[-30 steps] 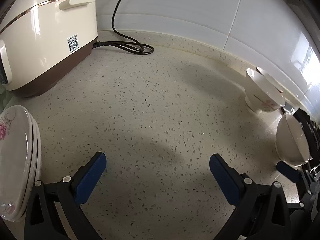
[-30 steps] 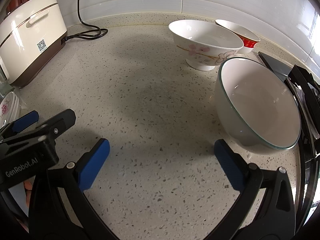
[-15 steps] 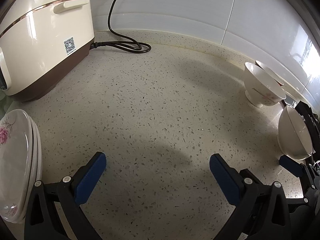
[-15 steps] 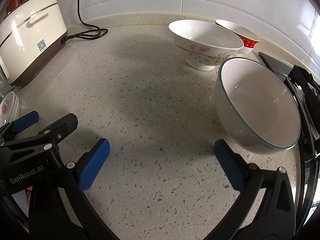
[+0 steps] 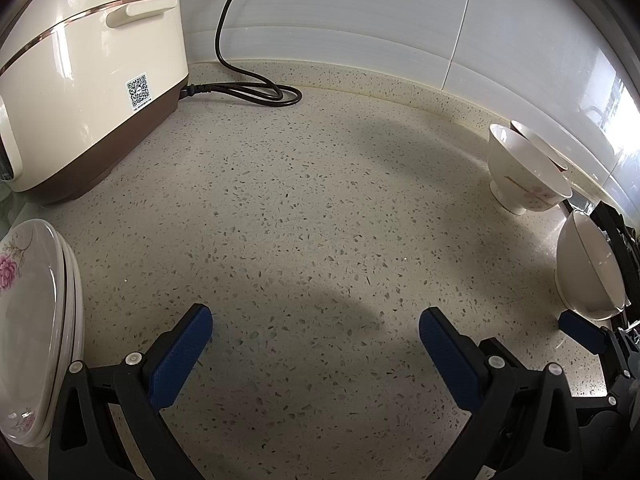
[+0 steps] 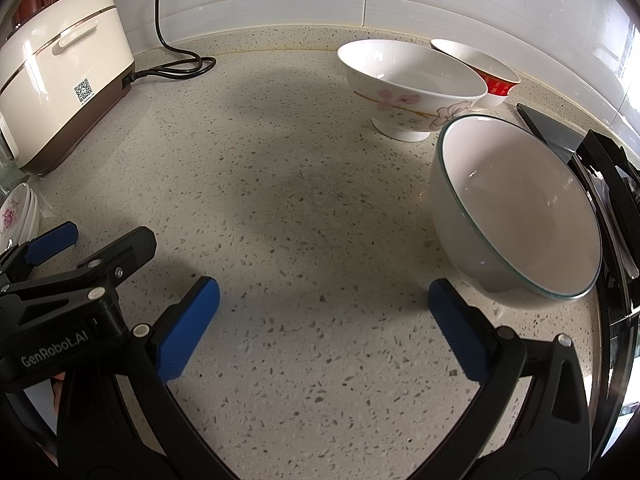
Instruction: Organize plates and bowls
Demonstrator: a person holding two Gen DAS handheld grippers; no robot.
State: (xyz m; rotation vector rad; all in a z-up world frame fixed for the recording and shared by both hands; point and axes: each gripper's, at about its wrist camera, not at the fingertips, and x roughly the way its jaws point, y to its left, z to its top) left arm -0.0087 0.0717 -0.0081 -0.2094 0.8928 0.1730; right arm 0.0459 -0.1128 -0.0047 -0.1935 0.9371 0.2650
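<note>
My left gripper (image 5: 315,344) has its jaws spread wide with nothing between them, only bare speckled countertop (image 5: 304,208). My right gripper (image 6: 323,316) is likewise released and empty, low over the same counter, just to the right of the left one. Just past its right finger sits the green-rimmed bowl (image 6: 516,216), upright on the counter and apart from the pad. Farther back stands the flowered bowl (image 6: 408,88), with the red-banded bowl (image 6: 490,76) just behind it near the wall. To the near left of my left gripper I see the stack of plates (image 5: 36,320), pink flower on the top one. At the far left sits the rice cooker (image 5: 88,68), its black cord (image 5: 248,88) looping on the counter.
</note>
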